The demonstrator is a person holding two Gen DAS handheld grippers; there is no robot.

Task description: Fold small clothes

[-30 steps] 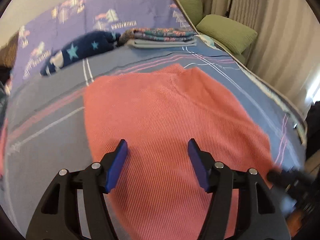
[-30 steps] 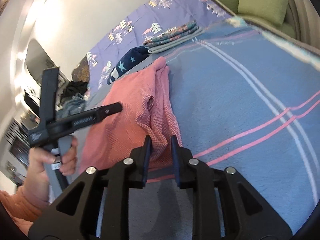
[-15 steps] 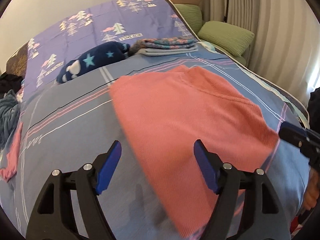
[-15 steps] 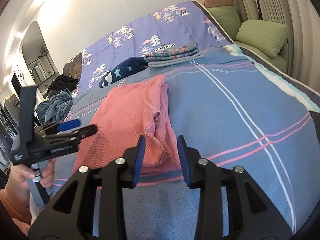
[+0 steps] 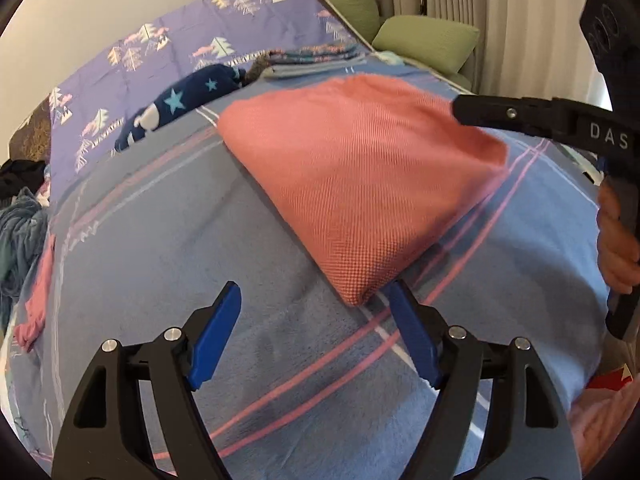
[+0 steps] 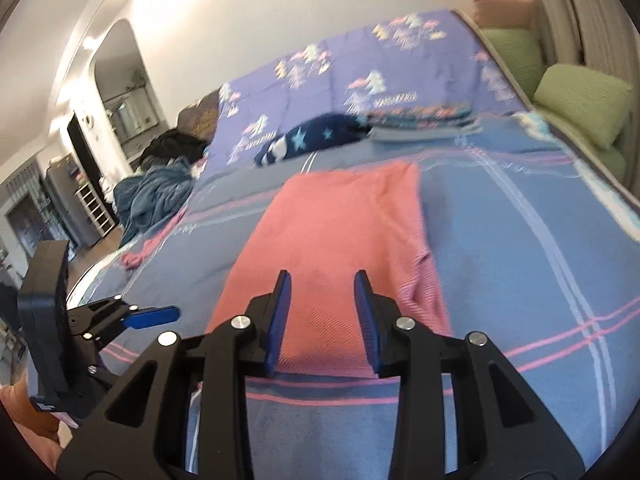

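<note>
A coral-pink knit garment (image 5: 360, 176) lies folded lengthwise on the blue striped blanket (image 5: 160, 240); it also shows in the right wrist view (image 6: 340, 232). My left gripper (image 5: 316, 304) is open and empty, just in front of the garment's near corner. My right gripper (image 6: 322, 292) is open and empty, hovering over the garment's near end; it shows in the left wrist view (image 5: 520, 116) at the right, above the garment's far side. The left gripper shows in the right wrist view (image 6: 152, 316) at the left.
A stack of folded clothes (image 6: 420, 120) and a navy star-print item (image 6: 312, 140) lie at the far end of the bed. Green cushions (image 6: 580, 100) sit at the right. A blue-grey heap (image 6: 156, 196) and a pink garment (image 5: 36, 304) lie at the left edge.
My right gripper let go of the pink garment's edge, opened and swung over its near end. My left gripper drew back off the garment to its near corner.
</note>
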